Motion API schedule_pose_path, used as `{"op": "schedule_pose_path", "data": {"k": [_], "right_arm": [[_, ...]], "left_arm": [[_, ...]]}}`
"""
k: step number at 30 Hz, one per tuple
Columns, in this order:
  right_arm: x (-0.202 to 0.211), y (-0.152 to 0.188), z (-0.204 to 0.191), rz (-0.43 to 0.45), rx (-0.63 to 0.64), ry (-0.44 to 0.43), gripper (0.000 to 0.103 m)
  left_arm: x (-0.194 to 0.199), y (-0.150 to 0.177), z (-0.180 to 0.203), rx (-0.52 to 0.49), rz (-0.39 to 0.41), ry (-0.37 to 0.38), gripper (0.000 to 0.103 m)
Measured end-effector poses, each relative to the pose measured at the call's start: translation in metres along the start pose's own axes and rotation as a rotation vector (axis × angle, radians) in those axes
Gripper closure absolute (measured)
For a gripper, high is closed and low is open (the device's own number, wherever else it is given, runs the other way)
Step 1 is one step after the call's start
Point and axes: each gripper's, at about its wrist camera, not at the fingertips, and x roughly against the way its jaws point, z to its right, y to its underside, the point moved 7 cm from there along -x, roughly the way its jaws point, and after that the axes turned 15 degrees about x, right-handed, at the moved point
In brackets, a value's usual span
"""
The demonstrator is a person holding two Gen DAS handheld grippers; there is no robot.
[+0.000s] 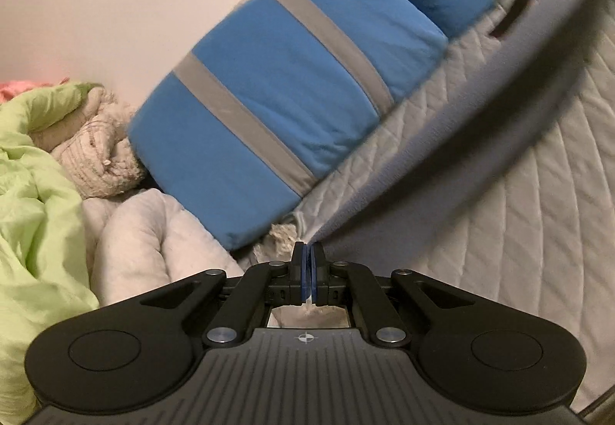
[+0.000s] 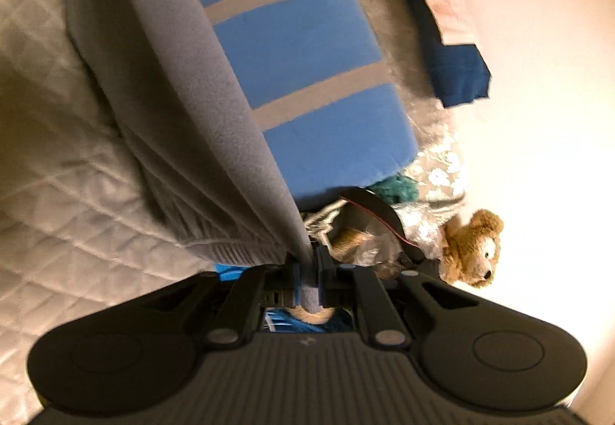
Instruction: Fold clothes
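The left gripper (image 1: 307, 273) was clenched on a thin corner of the grey fleece garment (image 1: 453, 140); the right gripper (image 2: 307, 277) pinched a thicker ribbed hem. The garment hung stretched between them above the white quilted mattress (image 1: 538, 225), its long axis running from gripper to gripper. The thin left-hand hold risked slipping, dropping that corner. Beyond lay the blue, grey-striped pillow (image 1: 292, 79).

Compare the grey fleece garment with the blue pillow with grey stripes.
The grey fleece garment is thin, plain and lifted, pinched by the left gripper and the right gripper. The blue pillow with grey stripes is thick, banded and rests on the white quilted bed cover. Both are soft fabric.
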Motion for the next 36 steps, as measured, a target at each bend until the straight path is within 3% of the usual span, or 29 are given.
{"op": "schedule_pose_path", "data": {"k": [7, 11, 17, 21, 26, 27, 28, 29, 30, 31, 32, 34, 36], "right_arm": [[0.029, 0.030, -0.099, -0.017, 0.061, -0.154, 0.095], [0.038, 0.037, -0.133, -0.031, 0.094, -0.203, 0.095], [0.043, 0.039, -0.124, -0.034, 0.086, -0.197, 0.095], [0.041, 0.040, -0.121, -0.034, 0.092, -0.203, 0.095], [0.044, 0.041, -0.128, -0.034, 0.086, -0.245, 0.095], [0.044, 0.041, -0.131, -0.038, 0.088, -0.255, 0.091], [0.043, 0.042, -0.133, -0.049, 0.091, -0.262, 0.069], [0.042, 0.043, -0.136, -0.062, 0.096, -0.271, 0.062], [0.042, 0.044, -0.138, -0.070, 0.094, -0.266, 0.041], [0.042, 0.045, -0.139, -0.079, 0.092, -0.261, 0.015], [0.043, 0.044, -0.138, -0.071, 0.079, -0.261, 0.009], [0.046, 0.042, -0.137, -0.059, 0.052, -0.279, 0.006], [0.049, 0.039, -0.134, -0.058, 0.046, -0.278, 0.001]], "left_arm": [[0.007, 0.091, 0.054, -0.073, -0.103, 0.144, 0.101], [0.011, 0.116, 0.066, -0.093, -0.139, 0.182, 0.101], [0.014, 0.121, 0.060, -0.088, -0.157, 0.196, 0.101], [0.002, 0.136, 0.053, -0.089, -0.240, 0.165, 0.103], [0.004, 0.154, 0.046, -0.050, -0.298, 0.189, 0.102], [0.006, 0.156, 0.046, -0.049, -0.302, 0.194, 0.100], [0.007, 0.158, 0.046, -0.047, -0.311, 0.198, 0.099], [0.008, 0.159, 0.046, -0.046, -0.319, 0.202, 0.099], [0.008, 0.160, 0.045, -0.043, -0.327, 0.207, 0.098], [0.007, 0.159, 0.044, -0.033, -0.332, 0.214, 0.089], [0.008, 0.157, 0.043, -0.021, -0.329, 0.224, 0.082], [0.010, 0.148, 0.041, 0.004, -0.306, 0.248, 0.062], [0.014, 0.137, 0.041, 0.017, -0.284, 0.269, 0.056]]}}
